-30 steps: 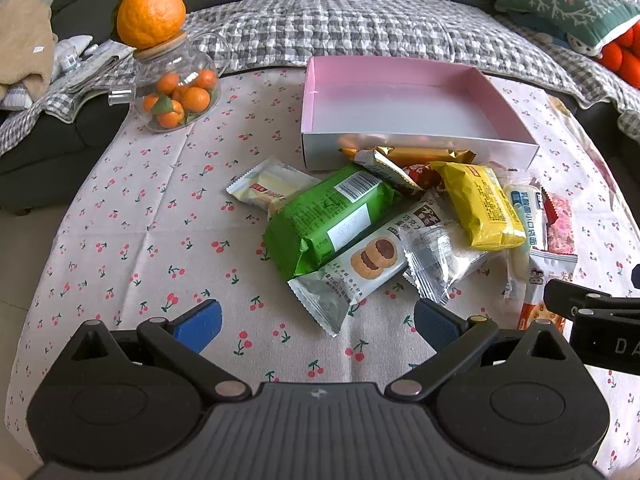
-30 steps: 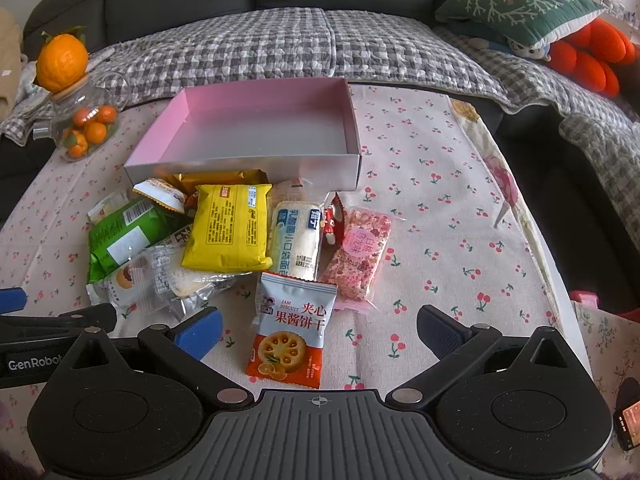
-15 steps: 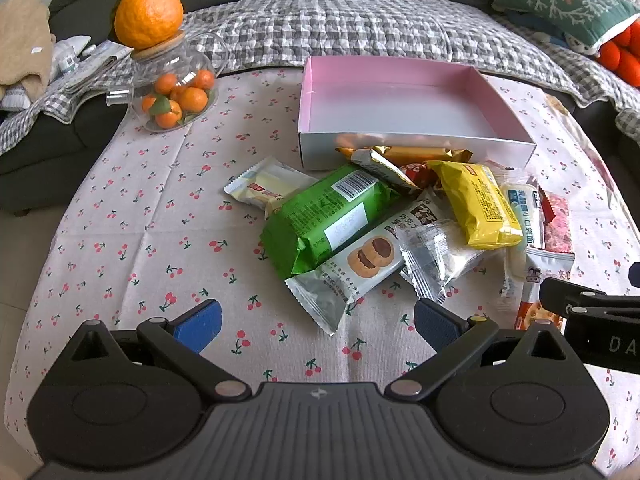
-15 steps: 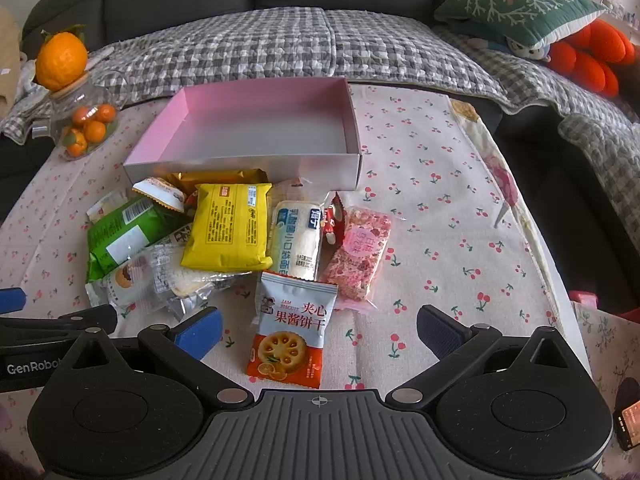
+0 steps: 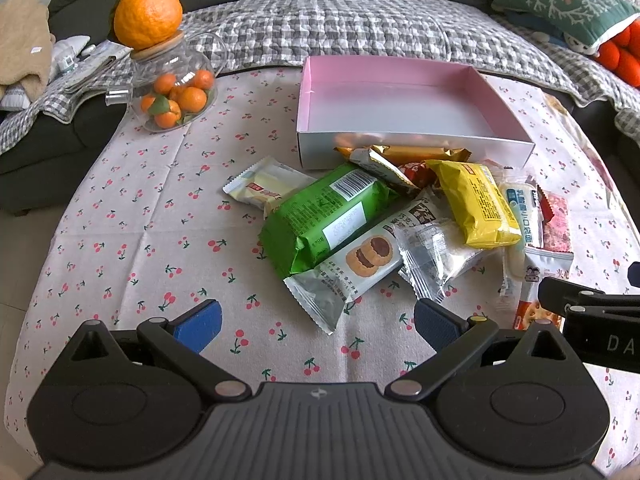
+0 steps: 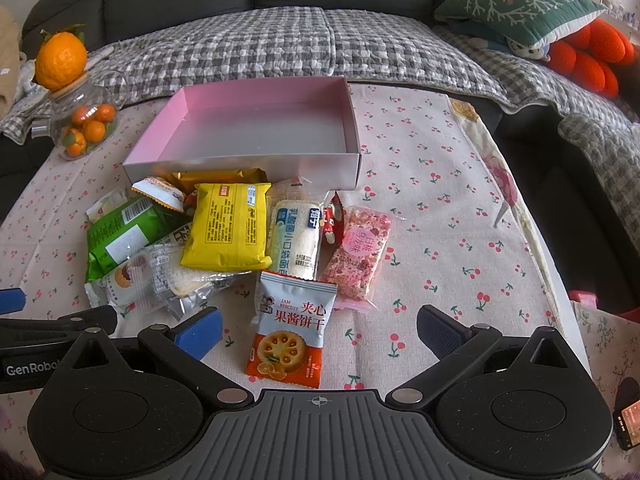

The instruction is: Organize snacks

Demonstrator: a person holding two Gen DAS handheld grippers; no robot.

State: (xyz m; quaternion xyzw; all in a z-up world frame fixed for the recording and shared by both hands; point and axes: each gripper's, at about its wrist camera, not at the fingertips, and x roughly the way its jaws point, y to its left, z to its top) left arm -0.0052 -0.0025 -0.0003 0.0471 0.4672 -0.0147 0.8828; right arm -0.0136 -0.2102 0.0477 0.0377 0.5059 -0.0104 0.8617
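Currently snack pile (image 6: 224,240) is lying on the table (image 6: 440,208), butting against the near wall of the pink box (image 6: 256,128), which is sitting at 12 o'clock with nothing inside. Jam biscuit pack (image 6: 290,330) is lying at 6 o'clock of the pile, between the right hand-held gripper (image 6: 318,330) fingers but not touching them. Green pack (image 5: 328,220) is overlapping the cookie pack (image 5: 352,264). Left hand-held gripper (image 5: 316,322) is hovering wide open at 6 o'clock, gripping nothing; right one likewise spread, nothing held. Glass jar (image 5: 172,92) is standing at 10 o'clock.
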